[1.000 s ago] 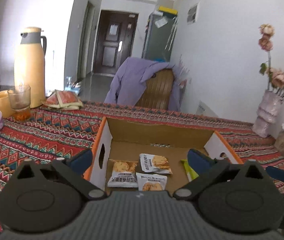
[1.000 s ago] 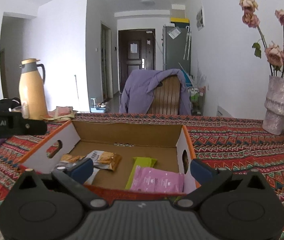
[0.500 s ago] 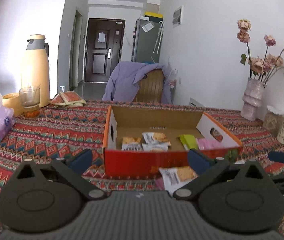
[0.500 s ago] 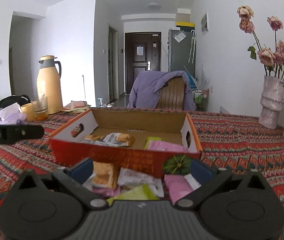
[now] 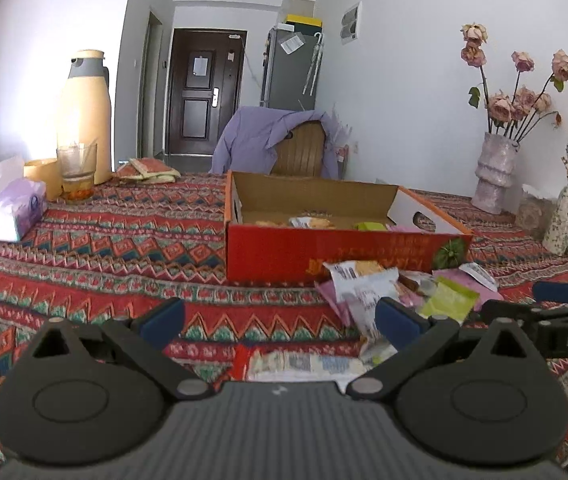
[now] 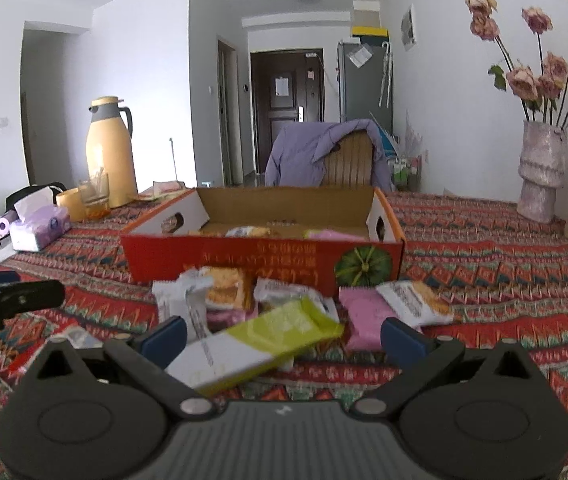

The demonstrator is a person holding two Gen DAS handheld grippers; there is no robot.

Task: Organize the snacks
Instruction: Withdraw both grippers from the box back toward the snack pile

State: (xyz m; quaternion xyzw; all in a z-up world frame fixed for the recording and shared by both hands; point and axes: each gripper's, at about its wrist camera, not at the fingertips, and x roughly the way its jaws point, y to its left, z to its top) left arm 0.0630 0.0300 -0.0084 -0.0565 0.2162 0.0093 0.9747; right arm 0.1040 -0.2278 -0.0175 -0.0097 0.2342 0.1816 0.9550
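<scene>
A red and orange cardboard box [image 5: 323, 246] [image 6: 244, 258] stands open on the patterned tablecloth with several snack packets inside. A loose pile of snack packets [image 5: 387, 292] [image 6: 295, 304] lies in front of it: white cracker packs, pink packs and a green-and-white pack [image 6: 260, 340]. My left gripper [image 5: 280, 320] is open and empty, low over the cloth left of the pile. My right gripper [image 6: 282, 338] is open, with the green-and-white pack lying between its fingers; no grip shows.
A yellow thermos [image 5: 84, 116], a glass [image 5: 77, 172] and a tissue box [image 5: 8, 210] stand at the left. Vases of dried flowers [image 5: 497, 176] [image 6: 541, 172] stand at the right. A chair with a purple jacket [image 5: 280, 140] is behind the table.
Both grippers have drawn back from over the box toward the table's near side and dropped lower. The loose pile in front of the box has come into view.
</scene>
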